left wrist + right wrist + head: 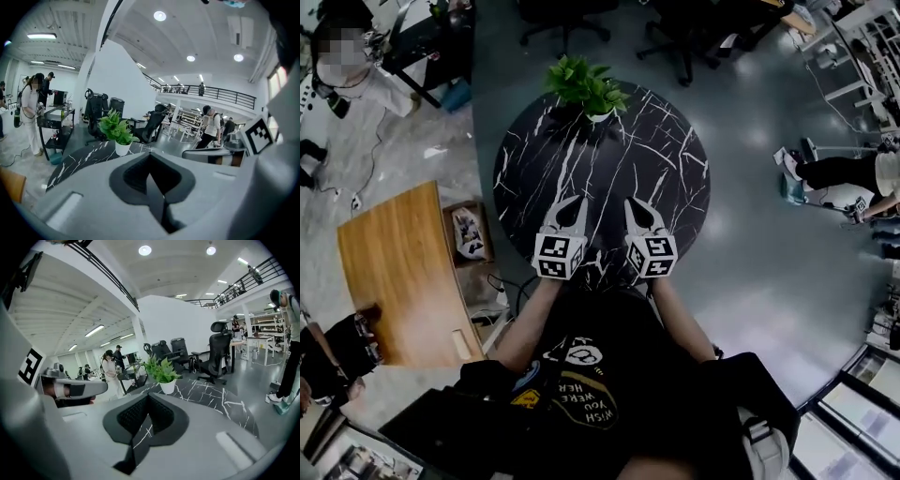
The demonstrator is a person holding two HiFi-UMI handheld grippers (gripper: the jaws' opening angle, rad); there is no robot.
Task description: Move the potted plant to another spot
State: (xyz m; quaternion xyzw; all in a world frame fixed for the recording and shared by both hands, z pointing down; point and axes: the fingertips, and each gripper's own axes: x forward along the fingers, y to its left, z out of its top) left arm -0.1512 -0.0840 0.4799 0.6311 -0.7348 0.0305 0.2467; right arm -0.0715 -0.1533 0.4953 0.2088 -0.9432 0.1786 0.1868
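The potted plant, green leaves in a small white pot, stands at the far edge of the round black marble table. Both grippers hover side by side over the table's near edge, well short of the plant. My left gripper is shut with nothing between its jaws, and so is my right gripper. In the left gripper view the plant shows beyond the shut left gripper, slightly left. The right gripper view shows the plant ahead of the shut right gripper.
A wooden table and an open cardboard box sit to the left of the round table. Office chairs stand behind it. One person stands at the far left and another at the right.
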